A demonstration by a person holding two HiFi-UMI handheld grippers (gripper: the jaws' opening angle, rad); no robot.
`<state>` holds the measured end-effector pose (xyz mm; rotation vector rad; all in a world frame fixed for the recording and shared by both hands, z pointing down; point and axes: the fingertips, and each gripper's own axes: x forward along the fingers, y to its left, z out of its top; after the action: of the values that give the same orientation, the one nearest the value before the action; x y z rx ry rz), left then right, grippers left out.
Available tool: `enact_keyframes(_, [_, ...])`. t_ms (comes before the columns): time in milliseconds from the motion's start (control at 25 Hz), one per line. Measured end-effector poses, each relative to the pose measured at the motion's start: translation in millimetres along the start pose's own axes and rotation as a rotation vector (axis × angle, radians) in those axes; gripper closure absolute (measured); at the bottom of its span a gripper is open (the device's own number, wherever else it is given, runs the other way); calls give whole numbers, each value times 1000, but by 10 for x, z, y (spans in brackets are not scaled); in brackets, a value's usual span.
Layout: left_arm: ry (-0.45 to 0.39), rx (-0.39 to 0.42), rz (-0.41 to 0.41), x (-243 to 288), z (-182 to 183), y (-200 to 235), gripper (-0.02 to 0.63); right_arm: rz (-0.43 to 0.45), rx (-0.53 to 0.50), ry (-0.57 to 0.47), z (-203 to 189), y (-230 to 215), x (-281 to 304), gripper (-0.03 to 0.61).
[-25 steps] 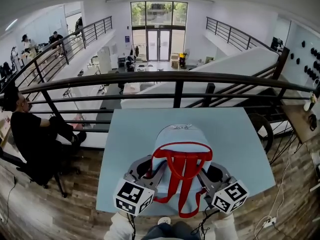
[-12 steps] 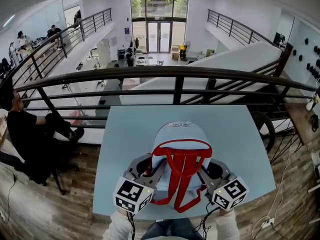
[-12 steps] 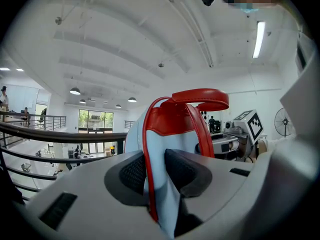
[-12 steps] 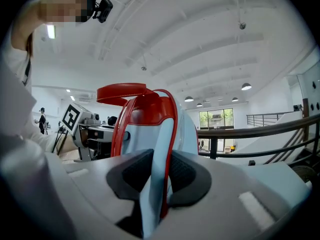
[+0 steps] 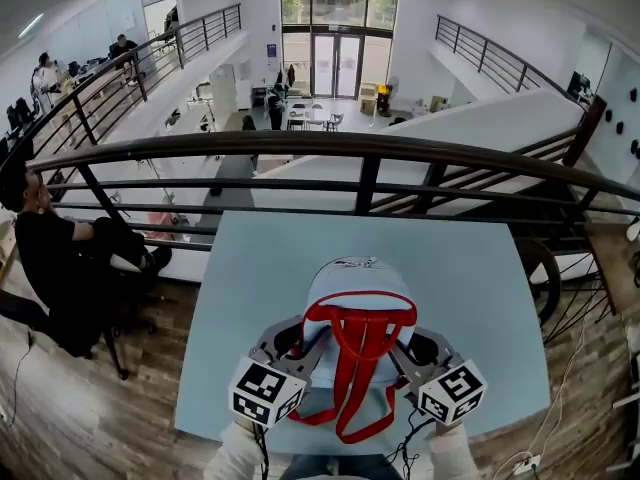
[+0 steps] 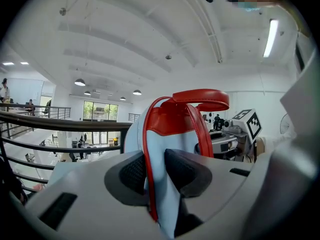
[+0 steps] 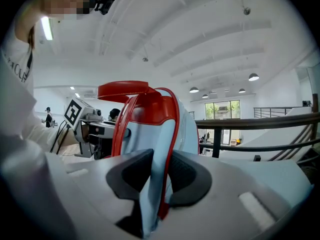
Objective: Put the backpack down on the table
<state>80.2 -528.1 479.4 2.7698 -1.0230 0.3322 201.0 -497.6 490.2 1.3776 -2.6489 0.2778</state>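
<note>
A pale blue backpack with red straps and a red handle stands upright over the near half of the light blue table. My left gripper is shut on its left side and my right gripper on its right side. In the left gripper view the jaws pinch blue fabric and a red strap edge of the backpack. The right gripper pinches the backpack the same way. Whether its base touches the table is hidden.
A black metal railing runs just past the table's far edge, with a drop to a lower floor behind it. A person in black sits on a chair at the left. Cables trail over the wooden floor at the right.
Both grippers and the backpack have sunk lower over the table and come a little nearer its front edge. The grips have not changed.
</note>
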Motion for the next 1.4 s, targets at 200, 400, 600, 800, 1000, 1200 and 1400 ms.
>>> enact_keyframes(200, [28, -12, 24, 232, -137, 230, 503, 21, 1, 31, -152, -200, 288, 480])
enact_keyframes(400, [42, -13, 40, 495, -212, 364, 503, 25, -10, 53, -253, -436, 467, 479])
enact_keyframes(600, [44, 28, 59, 760, -272, 452, 502, 25, -30, 73, -359, -681, 605, 476])
enact_keyframes(800, [54, 63, 75, 956, -327, 514, 500, 21, -53, 92, -477, -858, 721, 474])
enact_keyframes(1000, [66, 68, 87, 1091, -485, 647, 499, 16, -90, 118, -635, -949, 885, 469])
enact_keyframes(1200, [75, 73, 103, 1203, -608, 733, 495, 11, -124, 134, -737, -1029, 992, 468])
enact_keyframes(1400, [89, 57, 110, 1243, -703, 795, 495, 14, -126, 143, -803, -1056, 1063, 468])
